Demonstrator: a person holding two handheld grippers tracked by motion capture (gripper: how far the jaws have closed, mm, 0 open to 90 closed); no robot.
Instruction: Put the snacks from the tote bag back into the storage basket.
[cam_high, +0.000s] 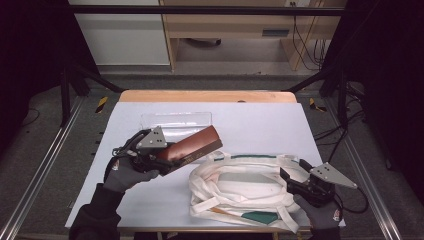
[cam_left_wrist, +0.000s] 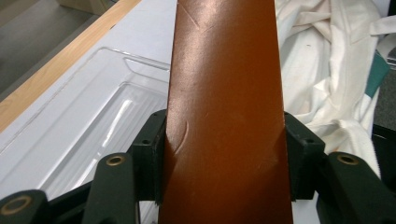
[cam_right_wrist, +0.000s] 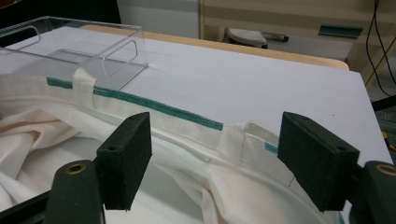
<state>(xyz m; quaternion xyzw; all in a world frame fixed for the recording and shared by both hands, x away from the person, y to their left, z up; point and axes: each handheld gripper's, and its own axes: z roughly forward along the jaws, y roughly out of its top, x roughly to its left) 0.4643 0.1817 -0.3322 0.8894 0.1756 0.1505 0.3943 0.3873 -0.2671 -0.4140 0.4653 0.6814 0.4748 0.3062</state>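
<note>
White counter (cam_high: 150, 200) carries my work: the brown flat case (cam_high: 192, 145) sits pinched in my left tool (cam_high: 167, 159), raised just beside the cloth bag's (cam_high: 235, 187) open mouth. My right tool (cam_high: 295, 182) stands spread astride the bag's green-trimmed rim (cam_right_wrist: 154, 106), pinching nothing. I should grip that rim and lift before sliding the case in, clear of the clear tray (cam_high: 175, 120) behind.

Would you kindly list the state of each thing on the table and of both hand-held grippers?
Brown case: held off the table, tilted, over the tray's near edge.
Left hand-held gripper: shut on the brown case.
Right hand-held gripper: open, jaws astride the bag's rim, not pressing it.
Cloth bag: lying crumpled on the table, mouth open.
Clear tray: upright, empty.
</note>
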